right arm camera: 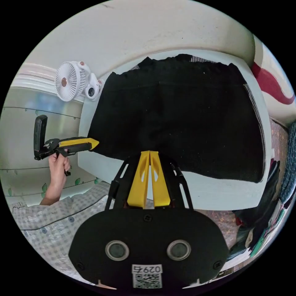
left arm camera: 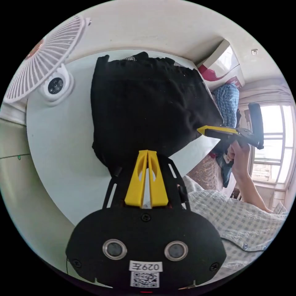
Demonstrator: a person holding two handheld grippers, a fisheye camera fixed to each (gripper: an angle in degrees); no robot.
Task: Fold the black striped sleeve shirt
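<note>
Already the black striped sleeve shirt (right arm camera: 185, 120) lies folded into a compact block on the white counter (left arm camera: 58, 145) — most folding looks done; the left gripper (left arm camera: 147, 154) and right gripper (right arm camera: 149, 154) sit at its near edge, jaws closed together, apparently gripping nothing; perhaps one last fold remains.

There was one folded black shirt with striped sleeves (right arm camera: 182, 120), one white bench (right arm camera: 215, 191), one white plastic fan (right arm camera: 72, 80), and two yellow-jawed grippers: left gripper (left arm camera: 147, 151), right gripper (right arm camera: 149, 152).
</note>
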